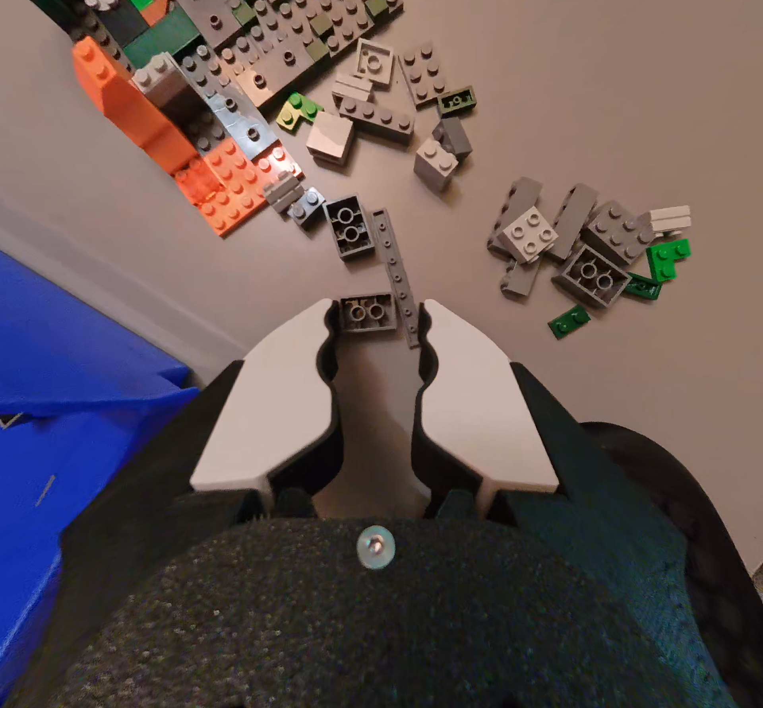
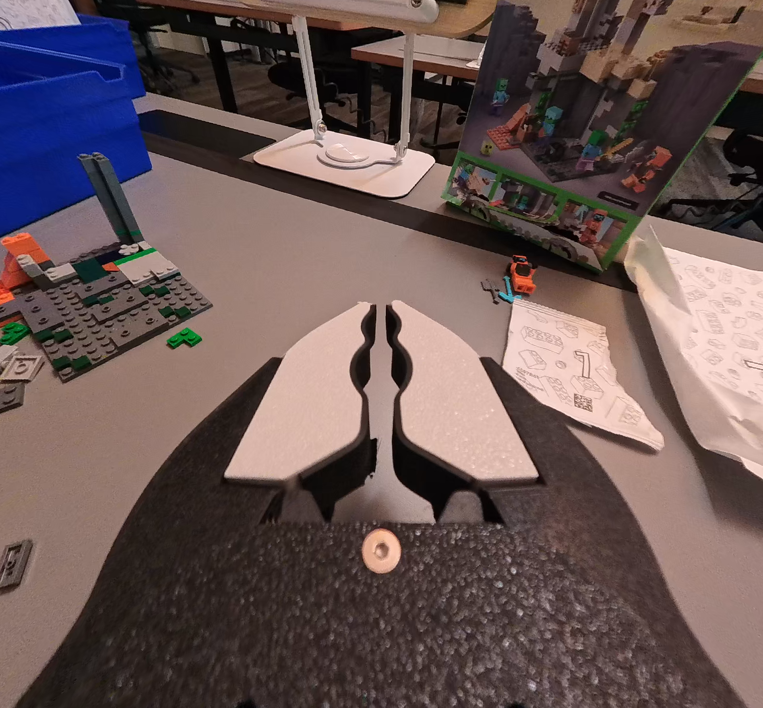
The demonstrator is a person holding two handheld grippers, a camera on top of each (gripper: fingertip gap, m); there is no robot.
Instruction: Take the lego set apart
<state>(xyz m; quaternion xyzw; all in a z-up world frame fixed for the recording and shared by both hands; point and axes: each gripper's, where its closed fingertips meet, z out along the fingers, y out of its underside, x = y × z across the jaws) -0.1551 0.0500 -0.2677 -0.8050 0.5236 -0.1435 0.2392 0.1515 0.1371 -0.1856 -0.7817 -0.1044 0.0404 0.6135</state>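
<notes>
Left wrist view
Left gripper: jaws spread, pinching nothing; it hangs above the grey table.
Between the fingertips: an upturned grey 2x2 brick and the near end of a long thin grey plate, both lying on the table.
Lego set: upper left, a grey studded baseplate with dark green tiles, with an orange structure and an orange plate at its near corner.
Loose bricks: one scatter of grey pieces just beside the baseplate, a second heap of grey and green ones well apart to the right.
Blue bin: at the left edge.

Right wrist view
Right gripper: jaws nearly pressed together, only a narrow slit between them, holding nothing.
Lego set: left on the table, a tall grey column standing at its far side.
Green corner plate: loose, just beside the baseplate.
Lego box: upright at the far right.
White stand: far centre.
Printed paper bag: right of the gripper, flat.
Orange minifigure: lying near the box.
</notes>
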